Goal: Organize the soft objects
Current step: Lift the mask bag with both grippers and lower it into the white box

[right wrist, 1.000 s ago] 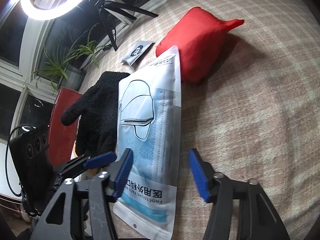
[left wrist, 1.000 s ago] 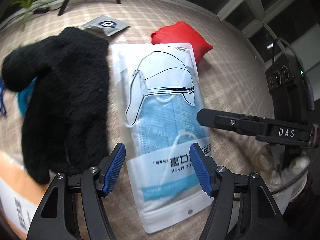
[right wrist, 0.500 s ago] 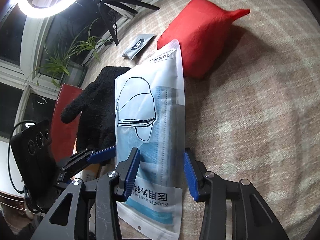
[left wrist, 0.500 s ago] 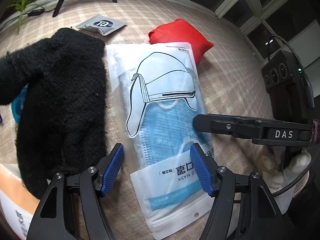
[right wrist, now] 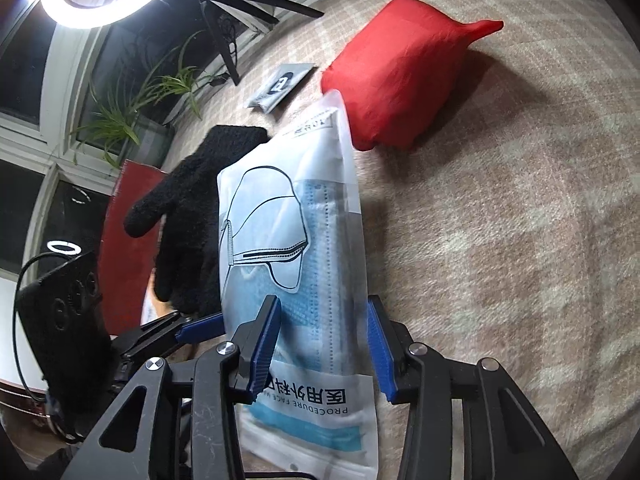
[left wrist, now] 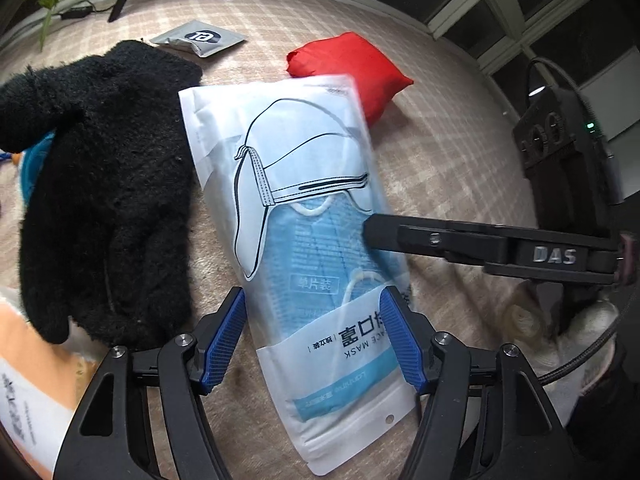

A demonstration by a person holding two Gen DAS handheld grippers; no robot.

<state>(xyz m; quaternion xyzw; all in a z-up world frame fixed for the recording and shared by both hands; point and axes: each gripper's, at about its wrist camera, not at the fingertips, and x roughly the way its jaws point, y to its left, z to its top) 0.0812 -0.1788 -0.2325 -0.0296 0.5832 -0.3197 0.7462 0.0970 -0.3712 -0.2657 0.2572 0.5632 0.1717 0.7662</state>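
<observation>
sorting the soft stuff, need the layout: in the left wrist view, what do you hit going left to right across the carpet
black glove → face mask pack → red pouch, partly behind the pack's far corner → right gripper's finger reaching in from the right edge. The grey sachet lies farther back, above the glove-pack gap, so it is left out.

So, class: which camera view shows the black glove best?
The left wrist view: the black glove fills its left side, thumb and fuzzy fingers clear. In the right wrist view the black glove looks smaller, partly hidden behind the mask packet.
</observation>
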